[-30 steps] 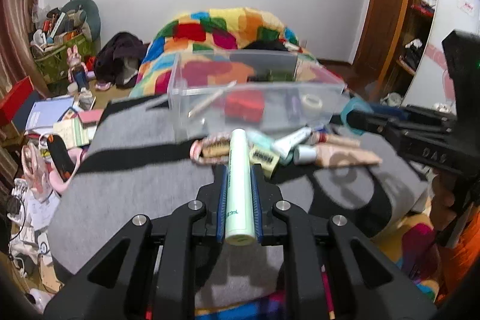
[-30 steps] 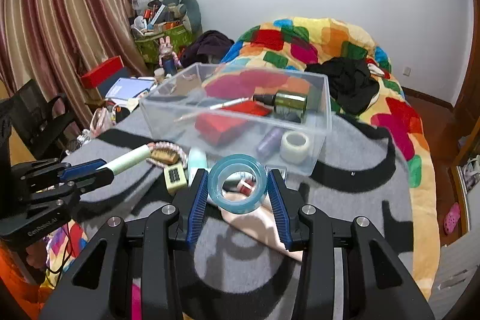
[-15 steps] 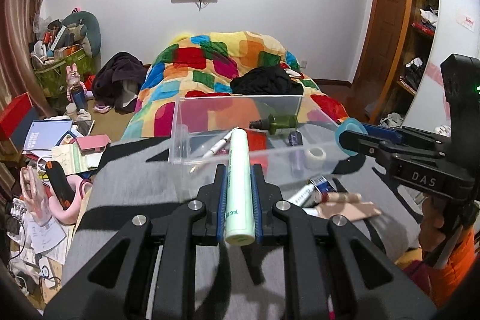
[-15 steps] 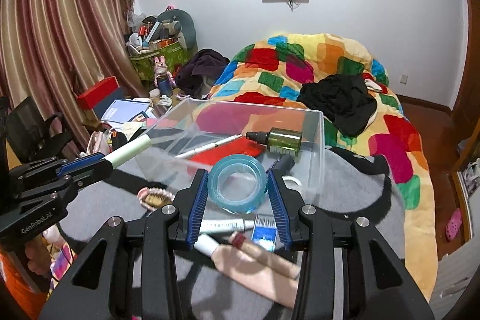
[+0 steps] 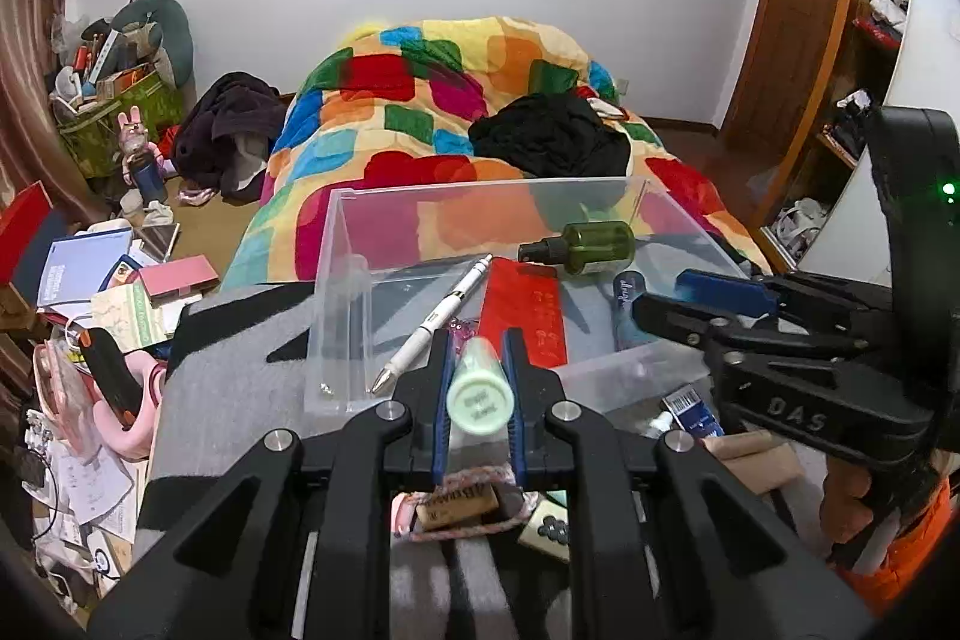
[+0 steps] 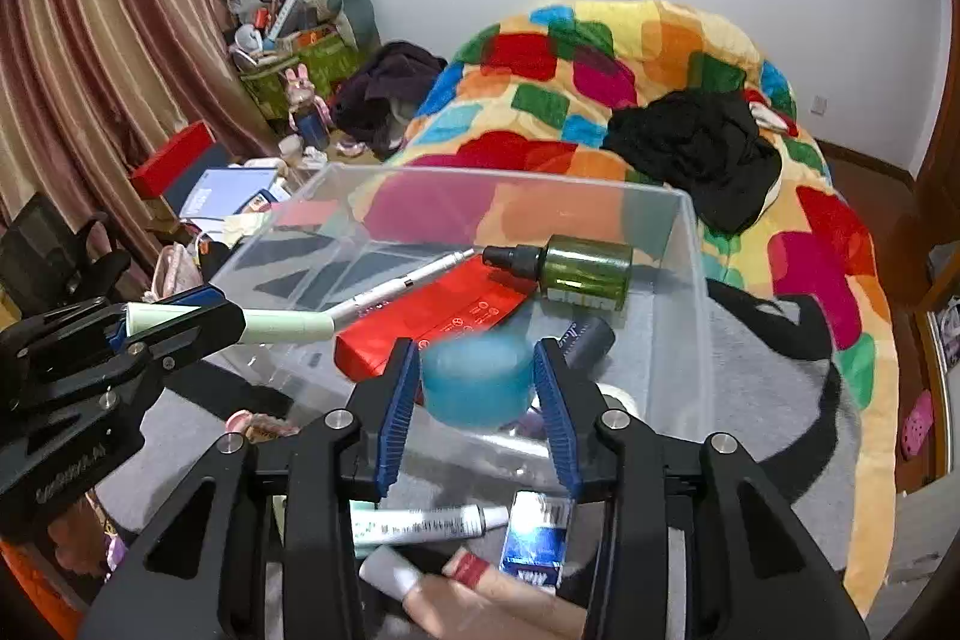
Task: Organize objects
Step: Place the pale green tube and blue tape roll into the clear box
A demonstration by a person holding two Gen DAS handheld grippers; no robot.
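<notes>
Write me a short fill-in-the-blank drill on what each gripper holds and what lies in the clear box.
1. The left gripper is shut on a pale ____ tube.
2. The right gripper holds a blue roll of ____.
3. In the clear box, the green bottle lies on its ____.
4. The white pen lies beside a ____ packet.

Missing words: green; tape; side; red

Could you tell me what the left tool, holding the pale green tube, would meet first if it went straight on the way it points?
Probably the white pen lying in the clear plastic bin, beside the red flat packet; the left tool already points over the near wall, though depth is uncertain.
</notes>
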